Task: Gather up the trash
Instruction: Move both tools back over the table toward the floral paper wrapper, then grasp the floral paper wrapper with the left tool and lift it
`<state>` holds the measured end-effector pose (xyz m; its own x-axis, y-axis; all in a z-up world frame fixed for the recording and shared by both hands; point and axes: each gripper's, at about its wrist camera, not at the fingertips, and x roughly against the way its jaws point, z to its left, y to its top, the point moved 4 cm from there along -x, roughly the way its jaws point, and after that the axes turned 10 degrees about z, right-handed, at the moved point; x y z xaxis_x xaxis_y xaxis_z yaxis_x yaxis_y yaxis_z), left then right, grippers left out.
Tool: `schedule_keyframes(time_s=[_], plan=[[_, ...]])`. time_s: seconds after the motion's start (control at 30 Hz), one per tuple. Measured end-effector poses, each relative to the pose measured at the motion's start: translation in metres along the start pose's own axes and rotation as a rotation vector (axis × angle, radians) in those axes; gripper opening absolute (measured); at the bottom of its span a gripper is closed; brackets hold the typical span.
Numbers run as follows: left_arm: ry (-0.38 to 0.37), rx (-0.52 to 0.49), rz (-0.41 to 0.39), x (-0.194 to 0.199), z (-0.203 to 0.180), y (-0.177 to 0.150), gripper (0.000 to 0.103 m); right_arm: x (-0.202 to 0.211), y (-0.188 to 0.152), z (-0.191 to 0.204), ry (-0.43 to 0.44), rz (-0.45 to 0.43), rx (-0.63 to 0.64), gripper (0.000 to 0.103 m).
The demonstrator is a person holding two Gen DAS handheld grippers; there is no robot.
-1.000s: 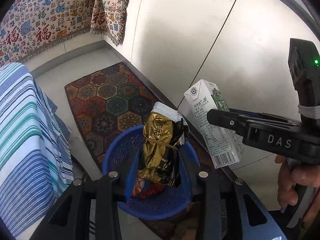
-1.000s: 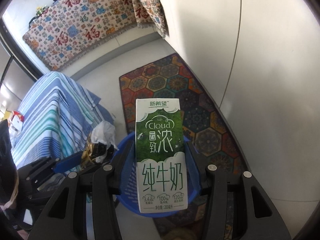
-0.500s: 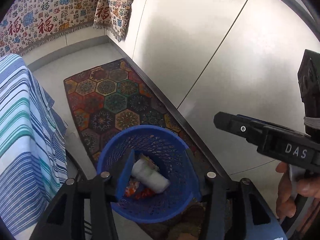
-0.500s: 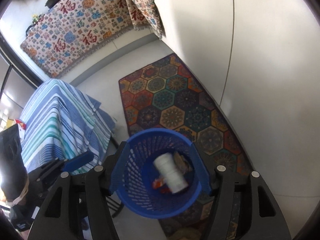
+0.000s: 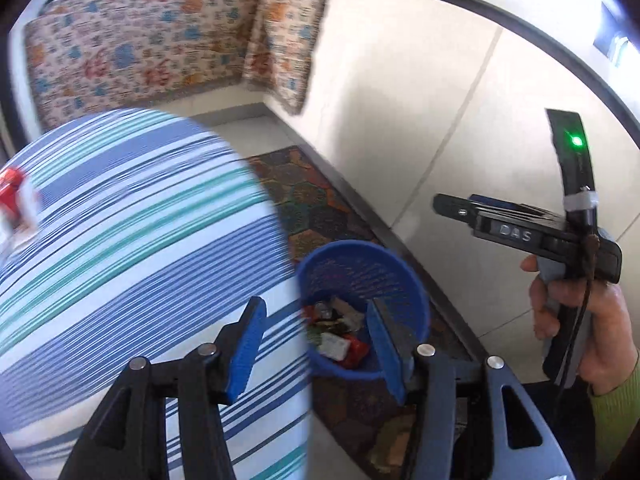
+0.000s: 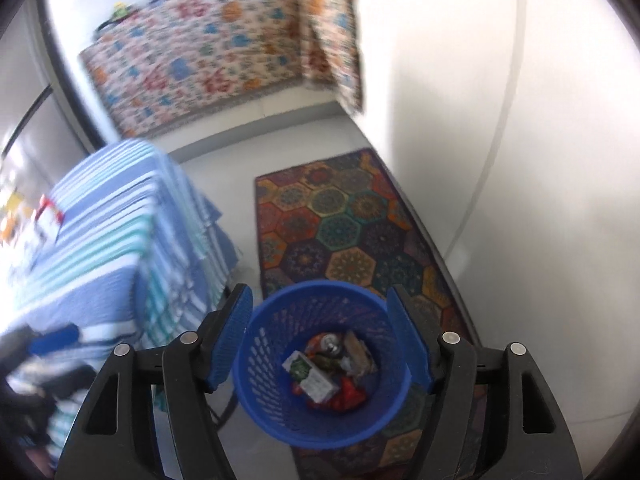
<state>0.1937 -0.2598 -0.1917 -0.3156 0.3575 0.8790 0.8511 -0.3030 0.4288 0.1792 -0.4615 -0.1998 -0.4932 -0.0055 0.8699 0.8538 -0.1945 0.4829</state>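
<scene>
The trash is sitting at the bottom of the blue basket, so that's your anchor for everything here. You're looking at a white carton lying on its side in there, with red wrappers and some crumpled bits around it, all well below the rim, which is why nothing is spilling out.

Your right gripper is hanging over the basket with its blue pads straddling the rim on either side. Its jaws have just been opening, they're standing wide and nothing is between them. That makes sense for a drop: you're keeping it centred above the opening so things fall straight in.

Your left gripper is sitting off to the basket's left side, one pad over the basket's mouth and the other over the striped cloth. Its jaws have just been opening too, they're about medium-wide and empty.

The basket is standing on the patterned rug, beside the pale wall, with the striped cloth on its other side. Farther from the basket on that cloth there's something red and white, too blurry to name, and I'd guess that's more trash for you to go after

Your hand is gripping the right gripper's handle, to the basket's right in the left wrist view
</scene>
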Motion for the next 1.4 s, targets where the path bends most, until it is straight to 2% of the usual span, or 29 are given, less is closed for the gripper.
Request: schedule_keyframes(time_s=[0.13, 0.3, 0.4, 0.57, 0.6, 0.63, 0.7, 0.8, 1.23, 1.33, 1.4], plan=[[0.080, 0.141, -0.021, 0.030, 0.069, -0.038, 0.054, 0.005, -0.009, 0.066, 0.021, -0.035, 0.146, 0.072], [0.184, 0.261, -0.023, 0.057, 0.146, -0.073, 0.054, 0.007, -0.025, 0.163, 0.121, -0.032, 0.295, 0.076], [0.245, 0.277, -0.012, 0.066, 0.179, -0.086, 0.054, -0.004, -0.033, 0.223, 0.139, 0.002, 0.395, 0.076], [0.315, 0.242, -0.019, 0.076, 0.219, -0.093, 0.054, -0.031, -0.033, 0.283, 0.142, 0.073, 0.446, 0.076], [0.322, 0.233, -0.020, 0.077, 0.223, -0.093, 0.056, -0.037, -0.030, 0.291, 0.143, 0.083, 0.444, 0.076], [0.327, 0.231, -0.020, 0.078, 0.229, -0.093, 0.063, -0.040, -0.026, 0.299, 0.143, 0.076, 0.438, 0.077], [0.334, 0.236, -0.031, 0.078, 0.239, -0.094, 0.066, -0.046, -0.019, 0.314, 0.133, 0.069, 0.437, 0.078], [0.338, 0.230, -0.055, 0.079, 0.246, -0.097, 0.070, -0.056, -0.005, 0.323, 0.123, 0.065, 0.425, 0.081], [0.325, 0.231, -0.057, 0.079, 0.250, -0.097, 0.073, -0.058, -0.004, 0.315, 0.125, 0.080, 0.377, 0.098], [0.300, 0.230, -0.063, 0.081, 0.253, -0.096, 0.074, -0.058, -0.004, 0.315, 0.124, 0.082, 0.375, 0.099], [0.257, 0.198, -0.066, 0.081, 0.258, -0.091, 0.074, -0.057, -0.005, 0.315, 0.122, 0.082, 0.374, 0.100]])
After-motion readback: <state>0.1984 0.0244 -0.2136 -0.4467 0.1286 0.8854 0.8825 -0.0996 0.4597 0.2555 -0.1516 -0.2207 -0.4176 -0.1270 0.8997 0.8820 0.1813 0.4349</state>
